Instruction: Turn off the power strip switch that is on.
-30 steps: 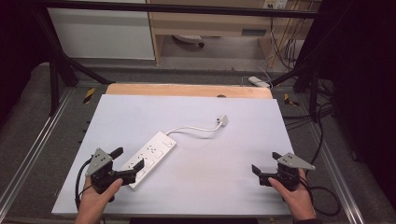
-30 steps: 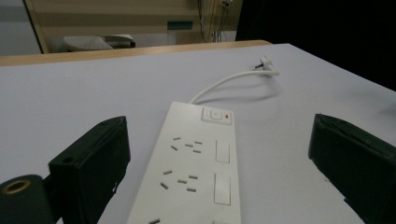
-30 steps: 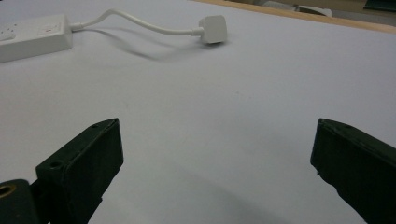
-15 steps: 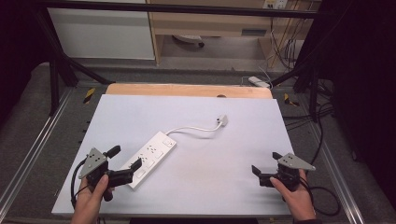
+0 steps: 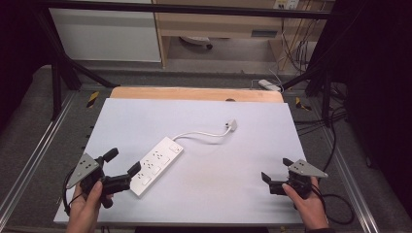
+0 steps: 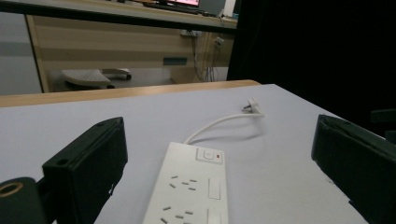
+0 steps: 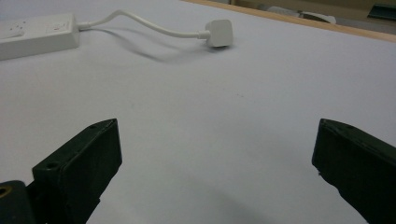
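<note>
A: High view. Where's your left gripper (image 5: pixel 121 162)?

B: Near left corner of the table (image 5: pixel 204 194), in your left hand (image 5: pixel 87 208). Jaws spread, aimed at the near end of the power strip (image 5: pixel 156 165). One jaw tip is just beside that end; touching or not, can't tell.

A: And the strip?

B: Flat on the table, left of centre, lying diagonally. Its cord (image 5: pixel 204 133) curves off the far end to the plug (image 5: pixel 231 125), which lies near the middle of the table, towards the far edge.

A: Your right gripper (image 5: pixel 276 171)?

B: Near right corner, in your right hand (image 5: pixel 306 206), jaws spread, holding nothing. Well apart from the strip.

A: Left gripper view?

B: Jaws wide apart, strip (image 6: pixel 191 191) between them, running away from the camera. No jaw touches it here. Switch (image 6: pixel 210 155) at the far end, cord (image 6: pixel 219 123) arcing to the plug (image 6: pixel 252 105).

A: Right gripper view?

B: Jaws wide apart over bare table (image 7: pixel 210 140). Strip end (image 7: pixel 37 30) at far left, cord (image 7: pixel 140 23) leading to the plug (image 7: pixel 218 33).
</note>
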